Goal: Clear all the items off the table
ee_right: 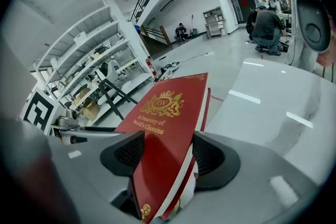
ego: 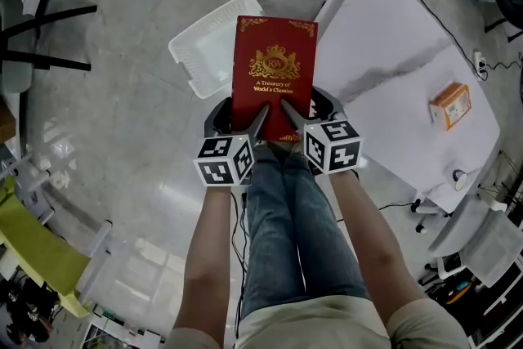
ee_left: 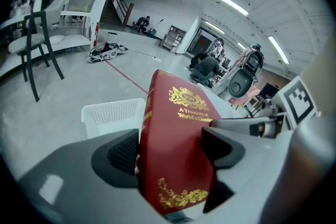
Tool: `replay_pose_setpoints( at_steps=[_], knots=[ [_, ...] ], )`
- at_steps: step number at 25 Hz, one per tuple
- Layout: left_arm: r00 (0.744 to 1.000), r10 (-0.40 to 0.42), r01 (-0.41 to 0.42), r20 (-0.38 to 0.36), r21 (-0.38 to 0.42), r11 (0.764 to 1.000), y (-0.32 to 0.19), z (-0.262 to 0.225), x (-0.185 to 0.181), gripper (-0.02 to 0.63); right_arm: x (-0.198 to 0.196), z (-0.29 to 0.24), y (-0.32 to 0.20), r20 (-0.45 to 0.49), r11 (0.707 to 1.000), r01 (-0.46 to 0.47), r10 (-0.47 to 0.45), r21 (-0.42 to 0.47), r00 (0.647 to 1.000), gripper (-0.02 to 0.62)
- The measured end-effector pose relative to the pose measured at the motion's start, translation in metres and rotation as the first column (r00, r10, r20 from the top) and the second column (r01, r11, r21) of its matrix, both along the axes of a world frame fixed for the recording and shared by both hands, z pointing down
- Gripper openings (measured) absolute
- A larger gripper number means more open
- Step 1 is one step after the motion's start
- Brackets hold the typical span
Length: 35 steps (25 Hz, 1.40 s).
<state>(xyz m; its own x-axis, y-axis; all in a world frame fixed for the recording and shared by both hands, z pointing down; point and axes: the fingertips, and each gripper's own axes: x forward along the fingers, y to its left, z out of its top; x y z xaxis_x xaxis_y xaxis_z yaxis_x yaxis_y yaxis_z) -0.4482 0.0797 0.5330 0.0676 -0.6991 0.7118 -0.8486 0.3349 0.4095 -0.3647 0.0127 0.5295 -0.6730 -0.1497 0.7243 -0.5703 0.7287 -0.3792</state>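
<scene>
So the book (ego: pixel 274 61) is off the table (ego: pixel 392 45) and up in the air, held out in front of the person's knees, with its far end overlapping the white basket (ego: pixel 204 45) on the floor in the head view. The left gripper (ego: pixel 239 120) and right gripper (ego: pixel 309 112) are both clamped on its near short edge, side by side, each with one ribbed black pad on the front cover and one on the back. It's a proper hardcover: stiff boards, a thick white page block and a red cover with gold stamping that looks fairly smooth, maybe a bit slick. It's probably on the heavy side, and since it's only held at one end, the long free end likely wants to droop or twist, so two grips near the corners make sense. It won't bend or break, but the corners could dent if it drops. The basket is thin white plastic with perforated walls, light enough to scoot if bumped. The table has a white cloth-like cover, with a small orange box (ego: pixel 450 105) left on it.
</scene>
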Motion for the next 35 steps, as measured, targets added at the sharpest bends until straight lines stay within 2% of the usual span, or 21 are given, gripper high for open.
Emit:
replay_pose_setpoints(
  at_steps=[9,19,31,35],
  knots=[
    [0.997,-0.073,0.073,-0.033,-0.013,0.997,0.027,0.004,-0.059,0.371,-0.065,0.002,0.020,-0.020,0.998,0.065,-0.065,0.000,0.998,0.285],
    [0.993,-0.109,0.107,-0.044,-0.044,0.993,0.031,0.028,-0.075,0.370,-0.085,0.027,0.021,-0.036,0.994,0.104,-0.105,-0.025,0.994,0.285],
    [0.985,-0.157,0.150,-0.073,-0.094,0.984,0.043,0.082,-0.129,0.370,-0.143,0.082,0.030,-0.082,0.985,0.152,-0.158,-0.077,0.984,0.285],
    [0.982,-0.173,0.165,-0.078,-0.107,0.981,0.046,0.100,-0.136,0.367,-0.150,0.103,0.031,-0.090,0.981,0.159,-0.169,-0.111,0.981,0.284]
  ],
)
